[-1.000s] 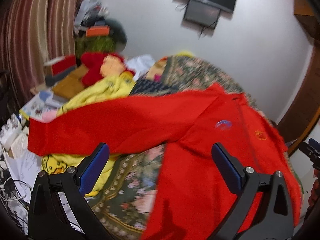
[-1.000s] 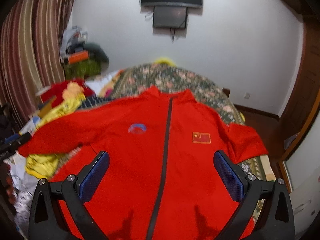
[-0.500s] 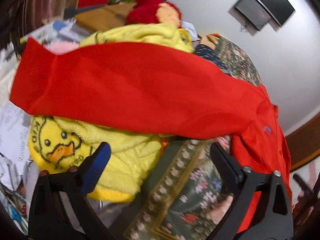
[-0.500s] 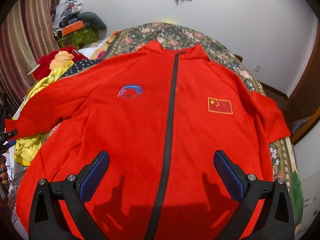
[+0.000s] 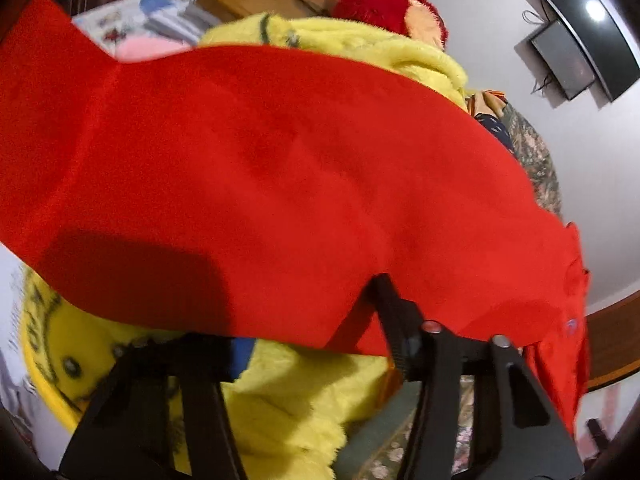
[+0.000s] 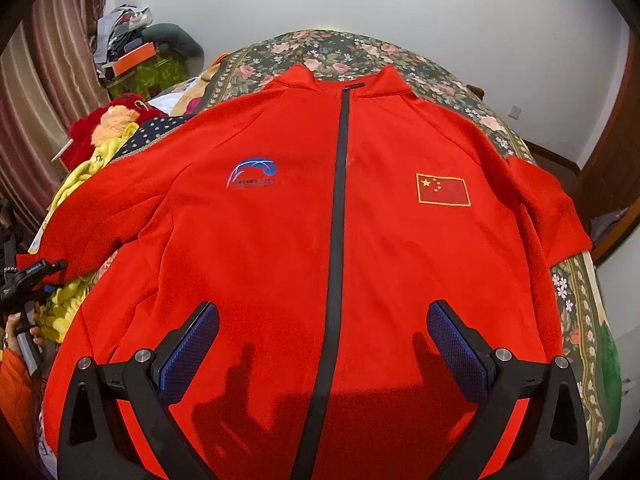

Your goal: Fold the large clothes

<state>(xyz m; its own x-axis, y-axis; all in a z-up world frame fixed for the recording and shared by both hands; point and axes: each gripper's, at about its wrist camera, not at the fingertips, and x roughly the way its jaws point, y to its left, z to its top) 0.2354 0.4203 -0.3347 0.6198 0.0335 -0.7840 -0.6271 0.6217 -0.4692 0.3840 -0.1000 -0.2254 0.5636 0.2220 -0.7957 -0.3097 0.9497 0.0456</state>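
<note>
Jacket: a large red fleece zip-up jacket (image 6: 256, 264) lies front-up and spread flat on the bed, collar toward the far white wall.
Zip: a dark zip (image 6: 338, 208) runs straight down the jacket's middle, closed from collar to hem.
Marks: a blue swirl logo (image 6: 253, 171) sits on the chest left of the zip as seen; a small red flag patch with yellow stars (image 6: 443, 189) sits right of it.
Sleeve: the jacket's long red sleeve (image 5: 256, 184) stretches out past the jacket's body, over a fluffy yellow duck-face blanket (image 5: 288, 396).
Left claw (image 5: 308, 332): at the sleeve's lower edge, fingers closing, red cloth between them; one finger is hidden behind the fabric, and the pads do not visibly press on it.
Right claw (image 6: 322, 344): above the jacket's lower front, blue-padded fingers (image 6: 456, 350) wide apart, one on each side of the zip, nothing between them but the cloth below.
Bed: a dark green floral bedspread (image 6: 400, 60) shows around the jacket's collar and right side.
Beyond the sleeve: a red plush toy (image 6: 108, 124) and a heap of clutter.
Wall: a black screen (image 5: 588, 28) hangs on the white wall beyond the jacket's collar.
</note>
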